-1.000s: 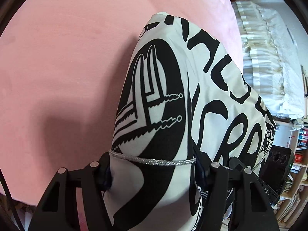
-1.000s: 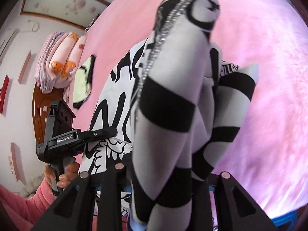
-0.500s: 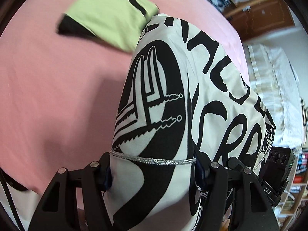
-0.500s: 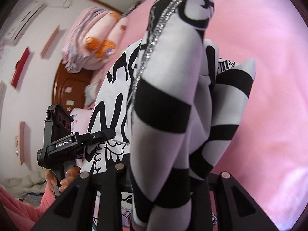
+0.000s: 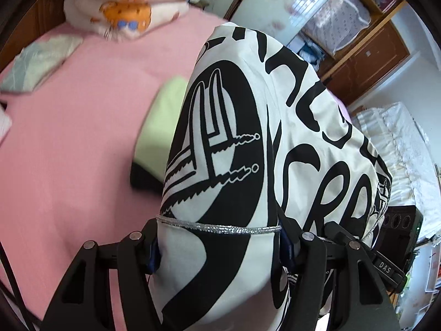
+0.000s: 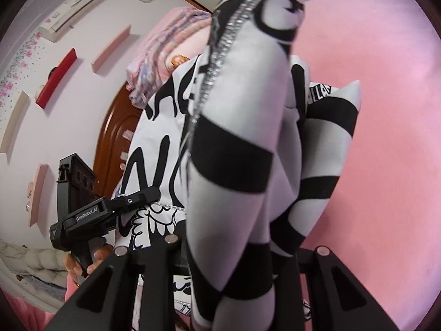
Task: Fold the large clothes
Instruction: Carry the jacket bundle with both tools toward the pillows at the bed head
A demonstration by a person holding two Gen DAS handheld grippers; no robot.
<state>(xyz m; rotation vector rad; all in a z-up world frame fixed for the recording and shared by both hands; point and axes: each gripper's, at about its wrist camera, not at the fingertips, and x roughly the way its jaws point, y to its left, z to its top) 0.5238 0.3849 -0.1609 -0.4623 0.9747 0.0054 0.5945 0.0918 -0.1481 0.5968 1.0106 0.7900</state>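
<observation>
A large white garment with bold black print and a silver sequin trim (image 5: 237, 127) hangs lifted above the pink bed (image 5: 69, 138). My left gripper (image 5: 220, 245) is shut on its trimmed edge, and the cloth bulges forward between the jaws. My right gripper (image 6: 239, 251) is shut on another part of the same garment (image 6: 242, 104), which drapes over its jaws. The left gripper (image 6: 129, 201) also shows in the right wrist view, clamped on the garment's edge.
A folded light-green garment (image 5: 162, 121) lies on the bed behind the held cloth. Stacked quilts (image 5: 124, 5) and a pale pillow (image 5: 38, 63) sit at the bed's far end. A wooden headboard (image 6: 115, 138) and wardrobe (image 5: 366, 63) stand beyond.
Both grippers have tilted upward with the garment still held. The views now take in the quilts, headboard and wall instead of mostly bed. The green garment has slid down behind the cloth.
</observation>
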